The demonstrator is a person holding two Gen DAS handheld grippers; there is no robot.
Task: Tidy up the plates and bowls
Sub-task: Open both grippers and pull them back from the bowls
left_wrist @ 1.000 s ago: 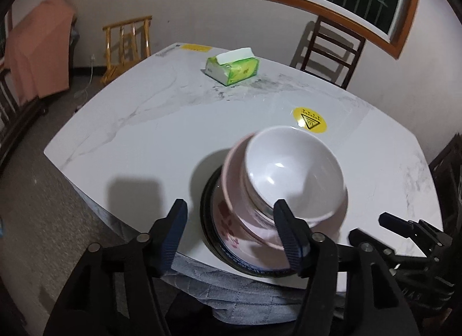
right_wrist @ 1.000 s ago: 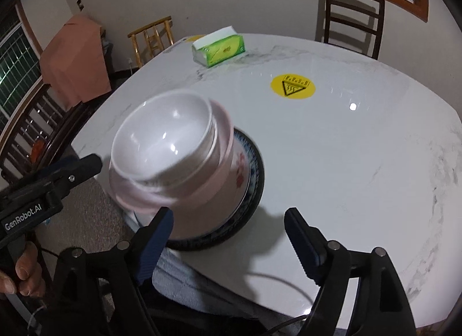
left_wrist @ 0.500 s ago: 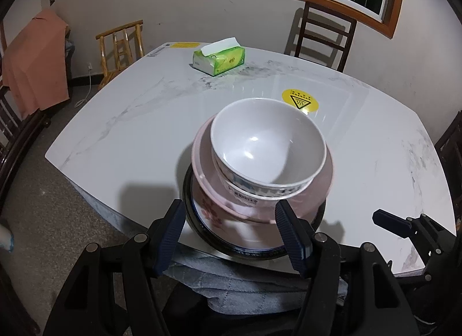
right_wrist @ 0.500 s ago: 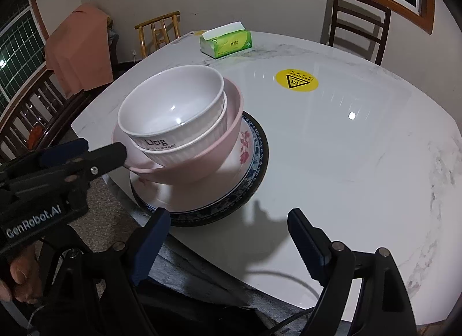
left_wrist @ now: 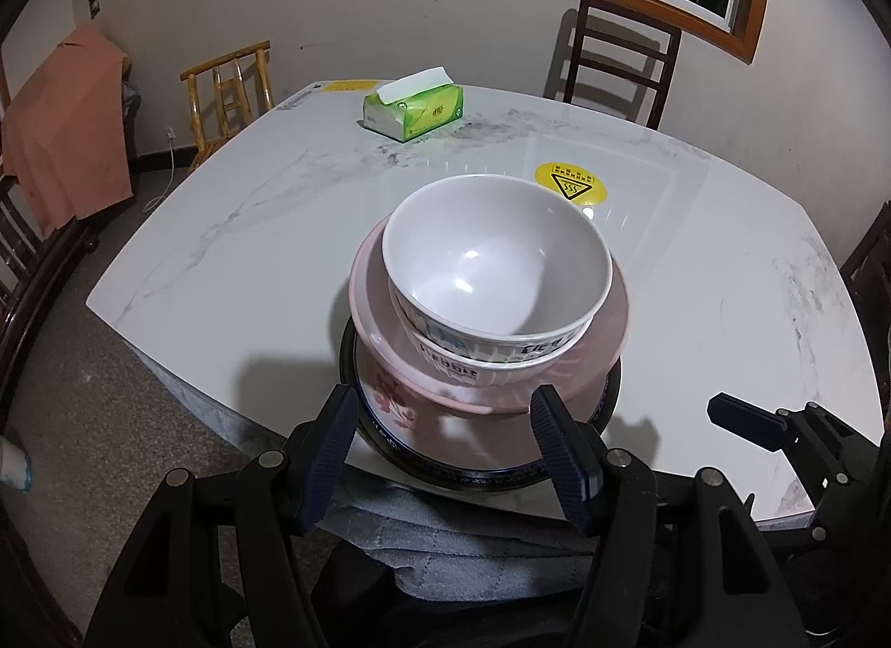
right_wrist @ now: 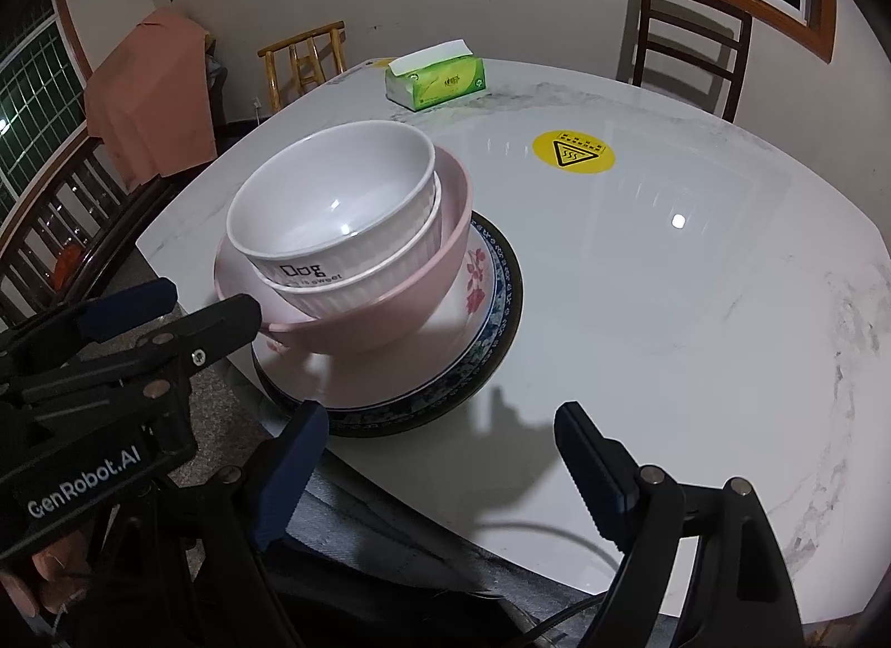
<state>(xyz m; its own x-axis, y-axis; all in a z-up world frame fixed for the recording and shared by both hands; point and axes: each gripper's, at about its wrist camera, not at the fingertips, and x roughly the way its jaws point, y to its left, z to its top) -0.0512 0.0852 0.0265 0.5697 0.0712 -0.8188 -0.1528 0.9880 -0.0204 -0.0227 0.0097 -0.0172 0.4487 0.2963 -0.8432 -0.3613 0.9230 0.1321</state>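
Observation:
A stack stands at the near edge of the white marble table: a white bowl nested in a second white bowl, in a pink bowl, on a floral plate over a dark-rimmed plate. The stack also shows in the right wrist view: white bowl, pink bowl, plates. My left gripper is open, just short of the stack's near side. My right gripper is open and empty, to the right of the stack, above the table edge.
A green tissue box sits at the table's far side. A yellow warning sticker lies beyond the stack. Wooden chairs stand around the table. A grey cloth hangs under the near edge.
Both views have pulled back and risen a little from the stack. The stack sits level now, where it looked tilted a second ago. Both grippers stay open.

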